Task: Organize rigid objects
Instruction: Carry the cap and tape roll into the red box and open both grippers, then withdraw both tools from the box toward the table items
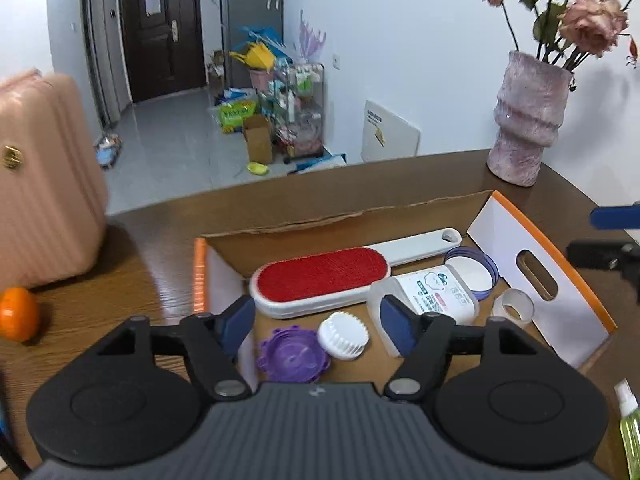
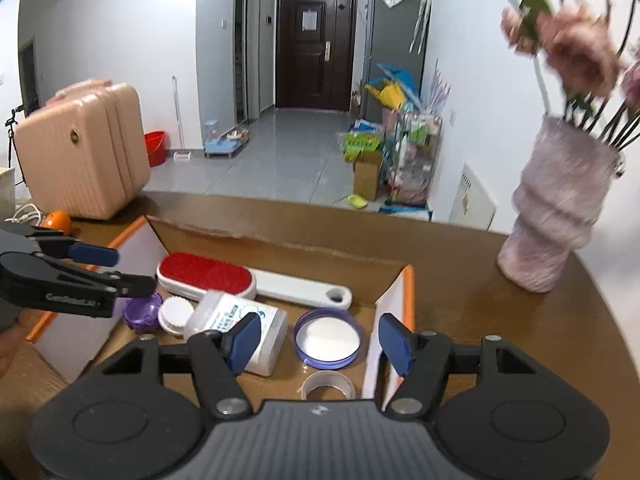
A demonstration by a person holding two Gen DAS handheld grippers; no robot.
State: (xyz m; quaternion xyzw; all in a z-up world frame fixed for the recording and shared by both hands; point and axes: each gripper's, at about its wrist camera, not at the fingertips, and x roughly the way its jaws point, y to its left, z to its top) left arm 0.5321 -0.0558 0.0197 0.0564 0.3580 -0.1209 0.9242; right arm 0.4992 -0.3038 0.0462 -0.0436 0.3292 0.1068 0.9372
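Both tools hang over the cardboard box (image 1: 400, 216) on the tabletop (image 1: 132, 264), jaws spread with nothing pinched: the left hand-held gripper (image 1: 318, 320) above the purple lid (image 1: 292, 356) and white ribbed cap (image 1: 343, 335) at the near left, the right hand-held gripper (image 2: 320, 342) above the blue-rimmed lid (image 2: 327, 338) and tape roll (image 2: 328, 385) at the near right. The lint brush (image 1: 320, 276) lies along the far side, the white bottle (image 2: 240, 320) in the middle. Everything appears boxed, so the sensible step is probably closing the side flaps: take each flap (image 2: 390, 300) by its free edge and fold inward gently, clear of the vase (image 2: 560, 208).
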